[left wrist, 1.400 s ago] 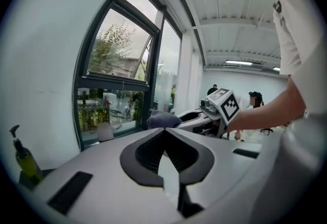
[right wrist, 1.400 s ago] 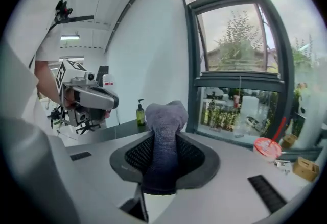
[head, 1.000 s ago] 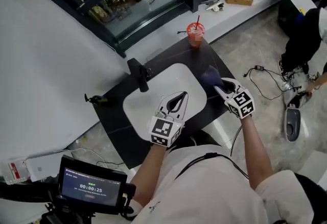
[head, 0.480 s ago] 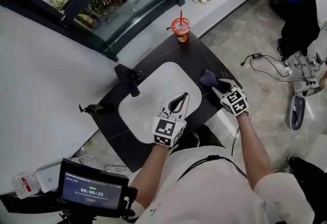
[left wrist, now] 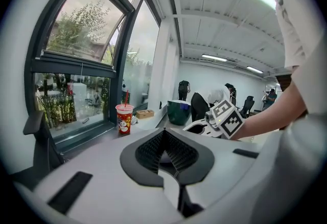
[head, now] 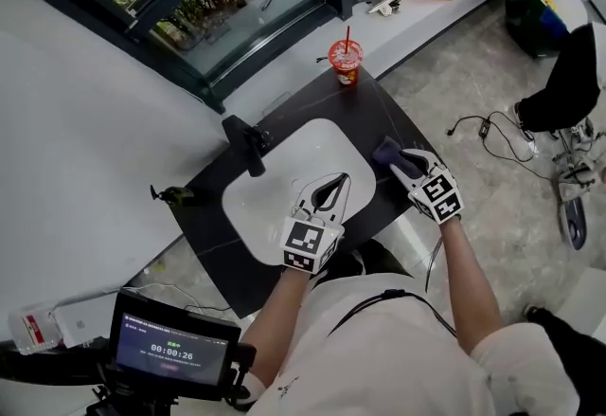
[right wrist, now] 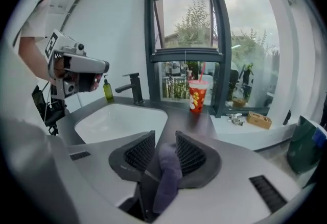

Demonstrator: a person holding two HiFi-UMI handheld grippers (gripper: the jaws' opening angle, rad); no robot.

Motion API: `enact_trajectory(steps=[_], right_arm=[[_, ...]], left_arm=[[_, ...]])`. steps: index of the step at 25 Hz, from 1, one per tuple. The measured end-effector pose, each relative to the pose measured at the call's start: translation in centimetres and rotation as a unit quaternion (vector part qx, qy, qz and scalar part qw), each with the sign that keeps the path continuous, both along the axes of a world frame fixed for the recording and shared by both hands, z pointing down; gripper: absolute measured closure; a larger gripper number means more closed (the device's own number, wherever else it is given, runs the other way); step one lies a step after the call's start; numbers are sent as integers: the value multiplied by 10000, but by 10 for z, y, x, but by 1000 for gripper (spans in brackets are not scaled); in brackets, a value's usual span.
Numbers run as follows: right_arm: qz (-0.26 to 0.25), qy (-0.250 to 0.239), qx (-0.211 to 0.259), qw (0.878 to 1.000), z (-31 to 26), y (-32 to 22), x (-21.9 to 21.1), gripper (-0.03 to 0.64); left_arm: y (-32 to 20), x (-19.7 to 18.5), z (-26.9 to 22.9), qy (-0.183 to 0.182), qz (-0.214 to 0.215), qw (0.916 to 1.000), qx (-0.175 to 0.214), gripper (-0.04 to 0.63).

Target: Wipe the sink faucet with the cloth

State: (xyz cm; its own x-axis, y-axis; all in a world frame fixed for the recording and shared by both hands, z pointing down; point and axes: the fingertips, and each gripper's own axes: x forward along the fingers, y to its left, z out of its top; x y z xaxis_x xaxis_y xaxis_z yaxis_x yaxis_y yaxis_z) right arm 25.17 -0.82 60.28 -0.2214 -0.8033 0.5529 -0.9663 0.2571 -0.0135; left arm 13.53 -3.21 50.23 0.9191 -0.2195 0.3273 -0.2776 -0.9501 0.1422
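Far left on the dark tabletop we've got a small green bottle, and near it the black faucet, upright at the back of the white sink. That faucet is fixed and rigid, so we reckon it will take firm rubbing. Over the basin's near side hangs the left hand-held gripper, clenched on nothing, tips together. It sits between cloth and faucet, so it looks to us like the main thing in the way. Further back, the red cup with its straw stands near the tabletop's far corner, well clear of that path. Now the right: the purple cloth is at the sink's right edge, bunched between the pads of the right hand-held gripper, which grasps it. Those jaws have just been opening a touch, yet the fold fills the gap. It's soft, light and limp, so we'd want a wad poking past the tips to meet the spout.
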Motion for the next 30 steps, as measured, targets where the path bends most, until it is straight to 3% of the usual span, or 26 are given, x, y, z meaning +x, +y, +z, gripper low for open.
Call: enact_trajectory(steps=[6,13,21,22,24,30], right_arm=[[-748,-202,1012,9918,-99,-33,-56,494],[-2041,-870,2162,9508,-216,-66,-164,515],[-2983,-1233,2147,9218,-228,-71,-254,515],[-3005,-1261,2160,9204,-230,-71,-260,517],[-2996,-1261,2195,9199,-232,-69,-267,614],[-2933,-1143,2091,9259,-227,-62,-276,614]], left_arm=[[-11,-30,-32,243,-367,9988,221,600],[-32,-103,-87,547,-1285,9879,673,600],[-44,-187,-117,699,-2263,9663,1012,600],[-45,-194,-120,731,-2318,9644,1044,600],[-45,-203,-122,780,-2370,9625,1063,600],[-43,-212,-113,914,-2338,9635,934,600]])
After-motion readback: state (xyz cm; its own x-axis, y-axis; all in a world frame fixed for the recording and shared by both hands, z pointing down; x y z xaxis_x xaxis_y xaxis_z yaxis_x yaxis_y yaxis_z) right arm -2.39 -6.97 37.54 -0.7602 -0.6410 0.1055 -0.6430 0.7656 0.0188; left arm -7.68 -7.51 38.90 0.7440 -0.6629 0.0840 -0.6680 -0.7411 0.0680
